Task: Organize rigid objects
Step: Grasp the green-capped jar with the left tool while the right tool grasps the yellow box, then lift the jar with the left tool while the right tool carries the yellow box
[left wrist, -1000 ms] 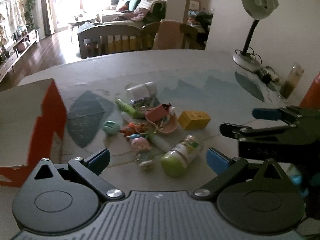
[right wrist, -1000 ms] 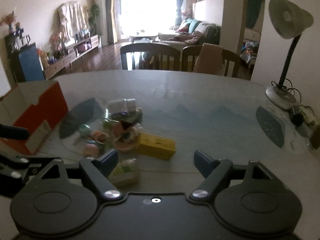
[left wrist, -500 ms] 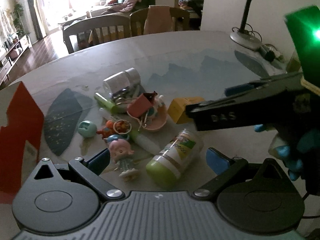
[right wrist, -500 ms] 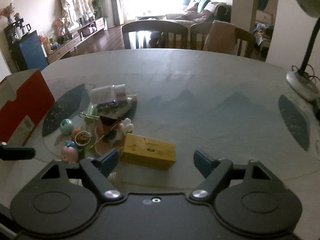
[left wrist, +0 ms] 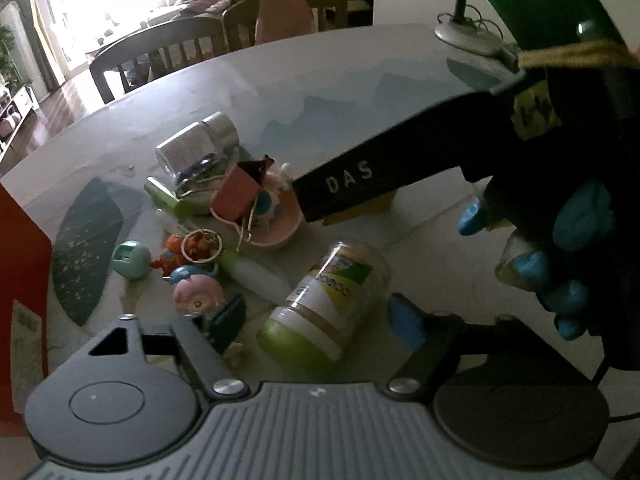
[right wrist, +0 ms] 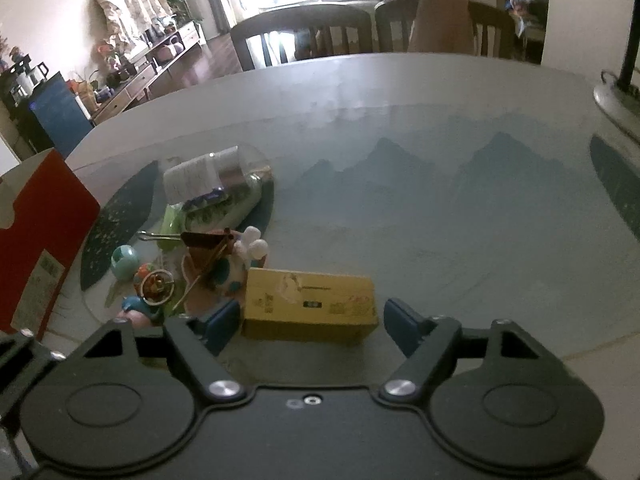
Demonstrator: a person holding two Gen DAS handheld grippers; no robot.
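A pile of small objects lies on the round table. A green-capped jar [left wrist: 326,304] lies on its side between the open fingers of my left gripper [left wrist: 320,320]. A yellow box [right wrist: 310,306] lies between the open fingers of my right gripper [right wrist: 312,322]. Behind them are a pink bowl [left wrist: 276,224] with a binder clip and a white toy, a clear jar [left wrist: 196,148], a pink doll [left wrist: 196,296], a teal ball [left wrist: 130,260] and an orange toy [left wrist: 176,252]. The right gripper's body [left wrist: 440,152] crosses the left wrist view and hides most of the yellow box there.
A red and white carton [right wrist: 36,236] stands at the table's left edge. A desk lamp base [right wrist: 616,100] sits at the far right. Wooden chairs [right wrist: 304,32] stand behind the table. A gloved hand [left wrist: 560,256] holds the right gripper.
Both grippers have moved forward and down toward the pile. The jar now lies between the left fingers and the yellow box between the right fingers.
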